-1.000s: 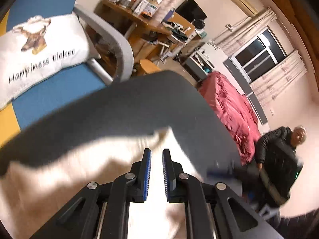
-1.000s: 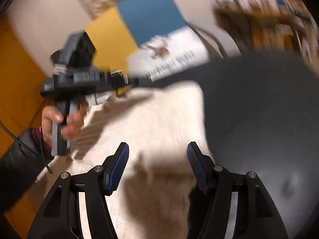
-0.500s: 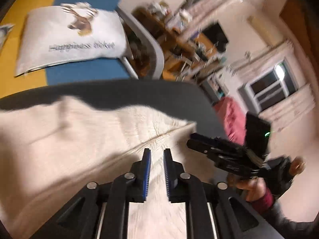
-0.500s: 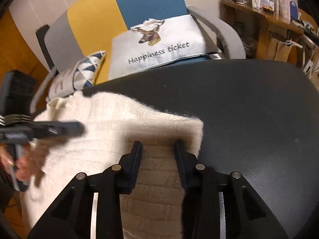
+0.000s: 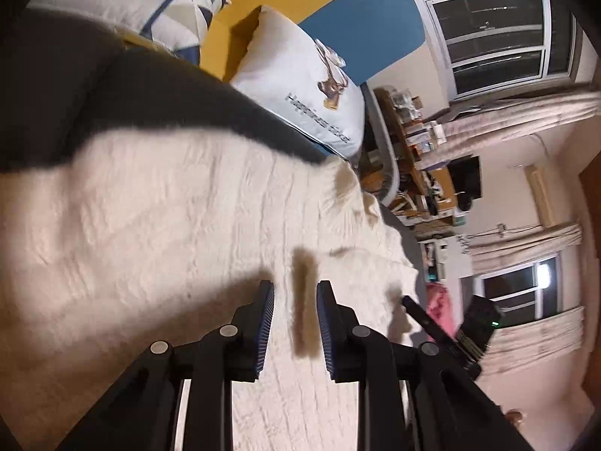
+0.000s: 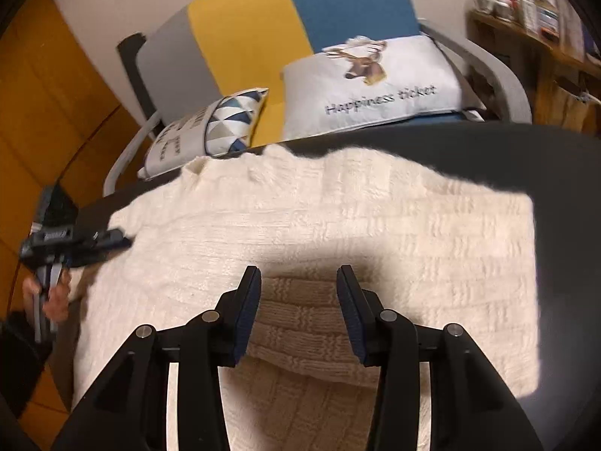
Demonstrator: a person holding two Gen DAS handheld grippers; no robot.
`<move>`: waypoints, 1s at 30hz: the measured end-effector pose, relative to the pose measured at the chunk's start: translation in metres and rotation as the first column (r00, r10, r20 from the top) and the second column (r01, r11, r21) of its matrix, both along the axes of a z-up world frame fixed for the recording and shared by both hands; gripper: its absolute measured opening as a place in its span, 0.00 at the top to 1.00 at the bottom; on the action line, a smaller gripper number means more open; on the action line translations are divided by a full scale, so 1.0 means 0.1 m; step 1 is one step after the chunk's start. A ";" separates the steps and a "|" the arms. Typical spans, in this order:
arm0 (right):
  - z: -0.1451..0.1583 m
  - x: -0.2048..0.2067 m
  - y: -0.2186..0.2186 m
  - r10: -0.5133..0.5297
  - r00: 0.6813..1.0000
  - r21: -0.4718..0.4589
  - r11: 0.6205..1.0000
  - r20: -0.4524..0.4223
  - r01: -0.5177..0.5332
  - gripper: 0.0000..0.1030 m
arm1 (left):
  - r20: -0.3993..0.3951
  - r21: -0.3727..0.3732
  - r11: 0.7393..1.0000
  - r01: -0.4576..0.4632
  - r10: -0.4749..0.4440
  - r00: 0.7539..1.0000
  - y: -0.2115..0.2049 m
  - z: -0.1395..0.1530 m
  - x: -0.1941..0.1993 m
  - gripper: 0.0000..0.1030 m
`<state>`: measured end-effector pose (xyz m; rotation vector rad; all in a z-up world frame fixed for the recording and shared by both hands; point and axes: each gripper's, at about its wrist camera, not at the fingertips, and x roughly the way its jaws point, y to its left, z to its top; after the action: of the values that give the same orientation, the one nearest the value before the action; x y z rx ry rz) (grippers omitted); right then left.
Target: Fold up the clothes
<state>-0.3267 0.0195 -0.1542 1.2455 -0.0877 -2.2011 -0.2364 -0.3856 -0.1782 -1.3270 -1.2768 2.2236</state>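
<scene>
A cream knitted sweater (image 6: 338,225) lies folded on the dark round table (image 6: 563,173). In the left wrist view the sweater (image 5: 169,225) fills the foreground. My left gripper (image 5: 295,293) hovers just above the knit, its jaws opening with nothing pinched between them. My right gripper (image 6: 298,278) stands over the sweater's near folded layer, its jaws also opening, and the pads are not pressing on the cloth. The left gripper (image 6: 75,244) shows at the sweater's left edge, held by a hand (image 6: 52,297). The right gripper (image 5: 443,330) appears at the sweater's right edge.
Behind the table stands a sofa in yellow, blue and grey (image 6: 244,30) with a deer cushion (image 6: 375,86) and a triangle-patterned cushion (image 6: 210,127). A cluttered wooden desk (image 6: 544,18) is at the right. Curtained windows (image 5: 496,26) lie beyond, and bare table (image 5: 75,86) shows to the left.
My left gripper has swung across the sweater and rolled, and its jaws have widened. The right jaws narrowed over the fold, then widened again. The sweater now lies flatter.
</scene>
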 end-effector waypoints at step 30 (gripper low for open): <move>-0.22 0.09 -0.19 0.009 0.998 0.062 0.998 -0.055 -0.006 0.19 | -0.123 -0.275 0.940 0.201 -0.242 0.963 1.01 1.03 -0.52 0.93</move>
<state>-0.3174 0.0008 -0.1764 1.2154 0.0068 -2.2449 -0.2887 -0.2842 -0.0753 -1.2809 -0.7586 2.3359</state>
